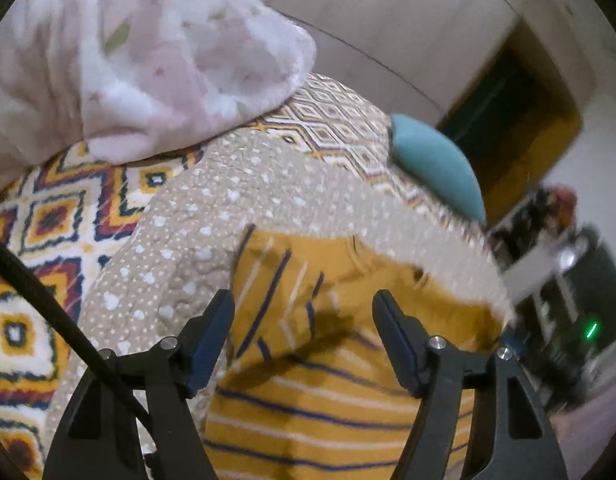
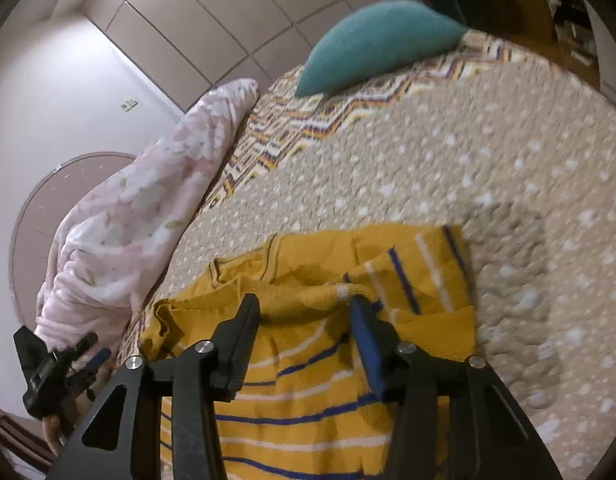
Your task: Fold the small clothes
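Observation:
A small mustard-yellow garment with blue and white stripes lies rumpled on a beige dotted quilt. My left gripper hovers over the garment's left part, jaws open with only cloth below them. In the right wrist view the same garment lies partly folded, one striped sleeve turned over the body. My right gripper is open above the bunched collar area. Its blue right pad sits beside a raised fold of cloth without pinching it. The other gripper shows at the lower left, off the quilt's edge.
A pink floral blanket is heaped at the left of the bed. A teal pillow lies at the far end on a zigzag-patterned bedspread. Beige wardrobe doors stand behind. A black cable crosses the left view.

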Demonstrator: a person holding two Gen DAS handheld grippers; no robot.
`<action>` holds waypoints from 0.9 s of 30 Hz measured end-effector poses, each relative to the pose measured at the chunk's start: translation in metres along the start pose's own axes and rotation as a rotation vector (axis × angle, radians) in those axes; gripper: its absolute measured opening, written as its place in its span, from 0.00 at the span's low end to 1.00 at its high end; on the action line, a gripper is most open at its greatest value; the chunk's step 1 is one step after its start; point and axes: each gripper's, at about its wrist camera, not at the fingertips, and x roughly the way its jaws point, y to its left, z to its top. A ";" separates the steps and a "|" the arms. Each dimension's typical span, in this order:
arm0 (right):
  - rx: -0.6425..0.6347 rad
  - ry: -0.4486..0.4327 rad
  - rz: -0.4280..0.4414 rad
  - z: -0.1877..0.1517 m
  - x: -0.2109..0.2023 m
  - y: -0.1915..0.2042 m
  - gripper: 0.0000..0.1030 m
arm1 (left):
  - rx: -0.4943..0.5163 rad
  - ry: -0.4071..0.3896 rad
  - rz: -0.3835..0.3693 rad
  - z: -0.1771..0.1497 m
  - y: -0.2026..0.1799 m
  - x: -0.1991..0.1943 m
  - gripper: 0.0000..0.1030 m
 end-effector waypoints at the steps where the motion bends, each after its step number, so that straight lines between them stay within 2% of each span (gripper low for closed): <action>1: -0.016 -0.029 -0.020 0.001 -0.006 0.006 0.52 | 0.051 -0.005 -0.001 -0.005 -0.009 -0.002 0.67; 4: -0.096 -0.095 -0.066 -0.003 -0.026 0.024 0.52 | 0.220 0.016 -0.075 -0.026 -0.044 0.002 0.67; 7: -0.194 -0.121 -0.093 -0.019 -0.031 0.049 0.52 | 0.314 0.085 -0.118 -0.042 -0.066 0.022 0.68; 10: -0.292 -0.011 -0.053 -0.033 -0.001 0.068 0.52 | 0.362 0.099 -0.014 -0.039 -0.070 0.053 0.67; 13: -0.330 0.069 -0.089 -0.030 0.036 0.066 0.51 | 0.277 0.088 0.097 -0.010 -0.044 0.082 0.67; 15: -0.289 0.085 -0.143 -0.017 0.058 0.050 0.51 | 0.186 0.105 0.192 0.010 -0.015 0.105 0.67; 20: -0.091 0.076 -0.174 0.020 0.084 -0.003 0.51 | -0.025 0.126 0.216 0.037 0.038 0.120 0.67; 23: -0.021 0.072 -0.190 0.034 0.092 -0.021 0.51 | -0.056 0.122 0.239 0.040 0.052 0.117 0.67; 25: 0.004 0.073 -0.223 0.039 0.092 -0.023 0.51 | -0.082 0.114 0.221 0.040 0.059 0.106 0.67; 27: 0.015 0.053 -0.216 0.044 0.080 -0.027 0.52 | -0.096 0.102 0.195 0.037 0.062 0.088 0.67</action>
